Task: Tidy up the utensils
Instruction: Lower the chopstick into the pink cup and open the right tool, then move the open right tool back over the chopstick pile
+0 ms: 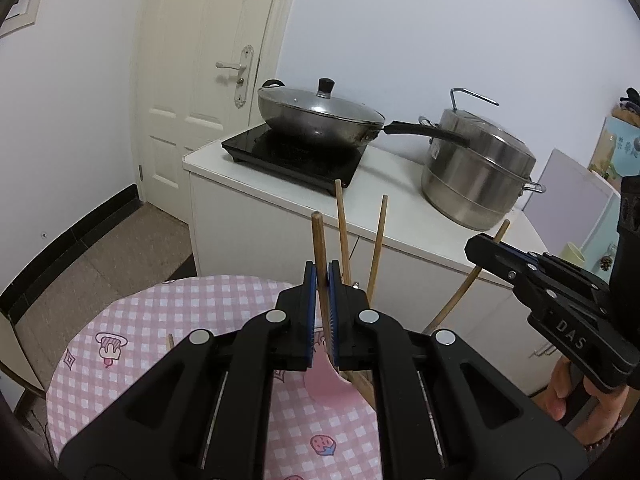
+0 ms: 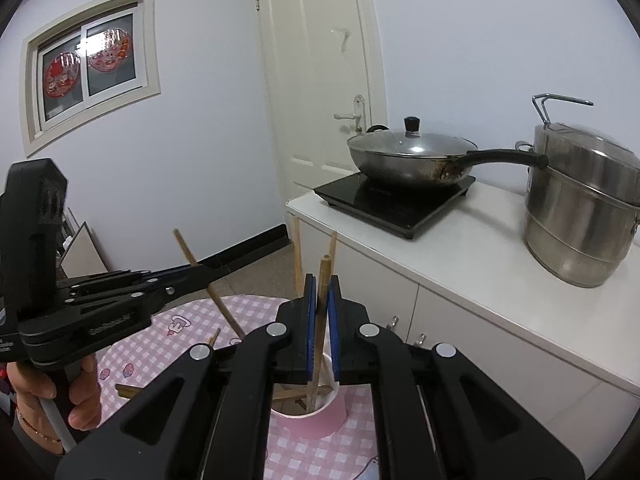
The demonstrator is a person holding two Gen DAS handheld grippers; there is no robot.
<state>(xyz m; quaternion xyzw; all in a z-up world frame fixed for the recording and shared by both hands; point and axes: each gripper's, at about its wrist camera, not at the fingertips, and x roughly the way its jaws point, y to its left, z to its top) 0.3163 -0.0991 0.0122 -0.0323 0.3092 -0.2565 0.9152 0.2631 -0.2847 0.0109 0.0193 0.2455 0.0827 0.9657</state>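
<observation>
1. Pinching one round wooden chopstick [image 1: 320, 248] is our left tool [image 1: 323, 280].
2. We see our right tool [image 2: 321, 292] squeezing another wooden stick [image 2: 322, 276], standing in the pink cup [image 2: 320, 420] on the checked bench [image 1: 200, 320].

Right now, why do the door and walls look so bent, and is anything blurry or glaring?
Both wrist views are fisheye, so straight edges bow: the door curves in the left view, the window tilts in the right. Corners go black in both. The wok lid shows a small glare spot in the right view. The steamer pot looks slightly soft there; lighting is even, shadows faint.
</observation>
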